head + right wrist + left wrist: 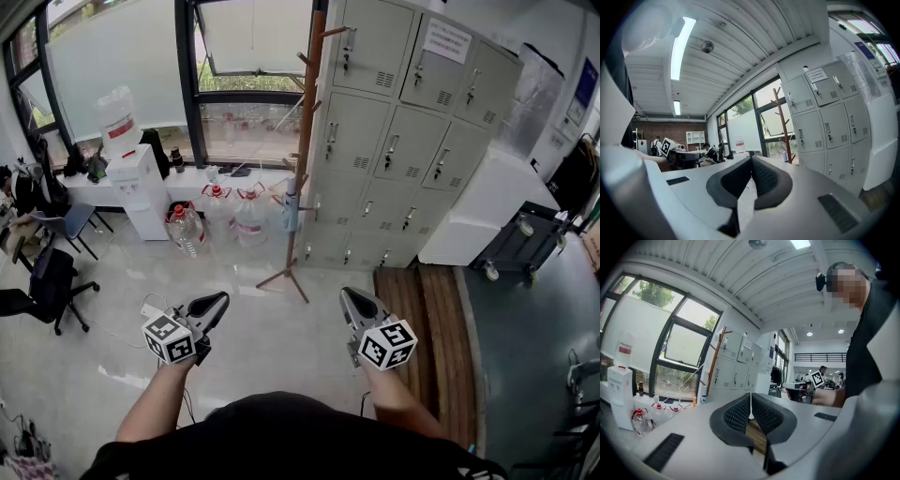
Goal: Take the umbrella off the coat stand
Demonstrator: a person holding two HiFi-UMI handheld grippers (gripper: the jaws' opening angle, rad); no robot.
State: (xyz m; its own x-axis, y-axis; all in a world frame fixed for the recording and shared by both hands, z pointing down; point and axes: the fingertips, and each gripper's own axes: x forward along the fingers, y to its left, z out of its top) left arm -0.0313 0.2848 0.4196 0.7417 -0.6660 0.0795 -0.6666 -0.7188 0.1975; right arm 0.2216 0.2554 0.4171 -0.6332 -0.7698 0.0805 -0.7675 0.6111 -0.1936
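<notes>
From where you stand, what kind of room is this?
Most likely a staff locker corner of an office or workshop. It has a bank of grey metal lockers, a water dispenser with spare bottles below the window, and a wooden coat stand.

- Coat stand (306, 141): brown wood.
- Umbrella (292, 207): pale blue.
- Lockers (403, 141): light grey, small dark slots.
- Left gripper (217, 303) and right gripper (352, 302): light grey shells; jaws black, pads with tiny dot pattern.
- Marker cubes (170, 338): white with black square marks.
- Floor (253, 328): pale, shiny.
- Wood platform (422, 319): brown planks.
- Water bottles (186, 227): clear, red caps.
- Water cooler (141, 187): white.
- Office chair (42, 281): black.
- Person's top (281, 441): black.
</notes>
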